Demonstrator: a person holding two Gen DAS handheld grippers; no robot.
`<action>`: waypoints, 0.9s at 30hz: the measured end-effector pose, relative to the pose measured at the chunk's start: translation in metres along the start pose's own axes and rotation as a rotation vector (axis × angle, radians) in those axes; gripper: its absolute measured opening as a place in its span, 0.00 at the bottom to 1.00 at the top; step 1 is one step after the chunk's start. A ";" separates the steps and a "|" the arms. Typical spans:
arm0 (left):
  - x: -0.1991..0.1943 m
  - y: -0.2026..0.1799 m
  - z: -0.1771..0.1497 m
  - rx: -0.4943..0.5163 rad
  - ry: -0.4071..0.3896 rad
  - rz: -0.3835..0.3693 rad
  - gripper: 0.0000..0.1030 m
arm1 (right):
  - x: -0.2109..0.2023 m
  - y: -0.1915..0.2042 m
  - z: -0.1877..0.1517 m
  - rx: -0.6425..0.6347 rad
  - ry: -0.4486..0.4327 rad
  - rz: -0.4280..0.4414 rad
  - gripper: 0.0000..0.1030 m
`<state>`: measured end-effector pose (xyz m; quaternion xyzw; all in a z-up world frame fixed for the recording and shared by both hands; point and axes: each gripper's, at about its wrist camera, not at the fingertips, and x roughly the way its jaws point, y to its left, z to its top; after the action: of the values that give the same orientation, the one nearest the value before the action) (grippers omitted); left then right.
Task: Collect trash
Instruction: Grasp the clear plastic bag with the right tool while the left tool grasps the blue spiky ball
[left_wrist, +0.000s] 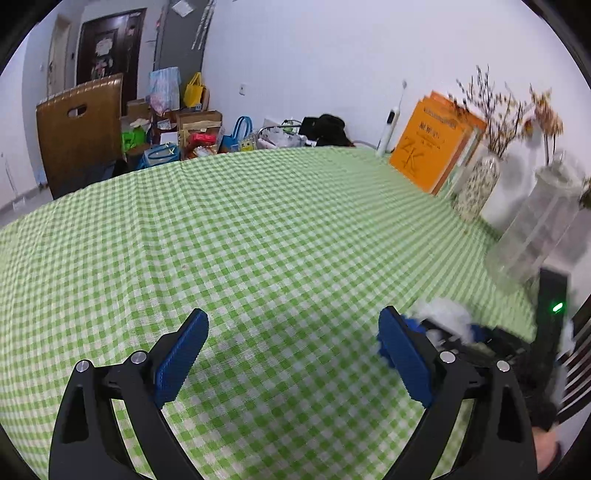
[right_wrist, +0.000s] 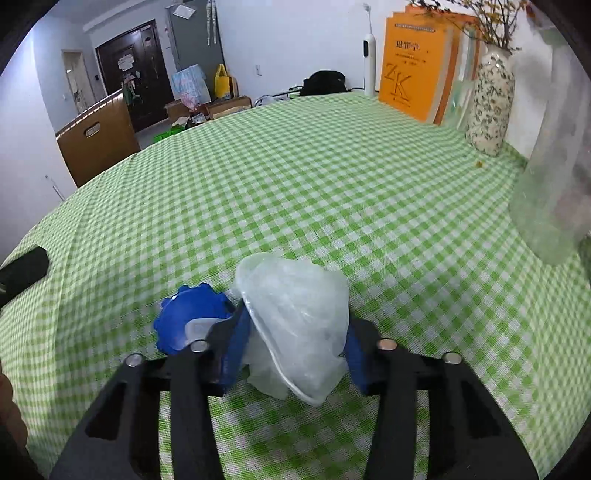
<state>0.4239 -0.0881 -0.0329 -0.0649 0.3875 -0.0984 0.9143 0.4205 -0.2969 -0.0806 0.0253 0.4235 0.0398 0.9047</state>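
Midway through collecting trash, the right gripper (right_wrist: 295, 339) clamps a crumpled plastic wrapper (right_wrist: 295, 321) above the desk (right_wrist: 332, 192), the left gripper (left_wrist: 291, 354) open; a bin comes next.

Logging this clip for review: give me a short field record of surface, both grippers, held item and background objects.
surface: green checked tablecloth
left gripper: open, holds nothing
right gripper: shut on crumpled clear plastic wrap
beside right gripper: blue cap-like object, identity unclear
background: orange books, patterned vase, clear vase
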 end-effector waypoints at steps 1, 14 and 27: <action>0.003 -0.004 -0.001 0.009 0.001 0.007 0.88 | -0.001 0.001 -0.001 -0.019 0.004 0.003 0.27; 0.021 -0.073 -0.024 0.216 0.089 -0.050 0.88 | -0.033 -0.055 -0.007 0.155 -0.145 -0.141 0.12; 0.064 -0.112 -0.014 0.246 0.185 0.020 0.50 | -0.033 -0.061 -0.006 0.165 -0.146 -0.136 0.12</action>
<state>0.4424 -0.2125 -0.0652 0.0607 0.4556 -0.1415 0.8768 0.3978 -0.3610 -0.0644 0.0735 0.3592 -0.0587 0.9285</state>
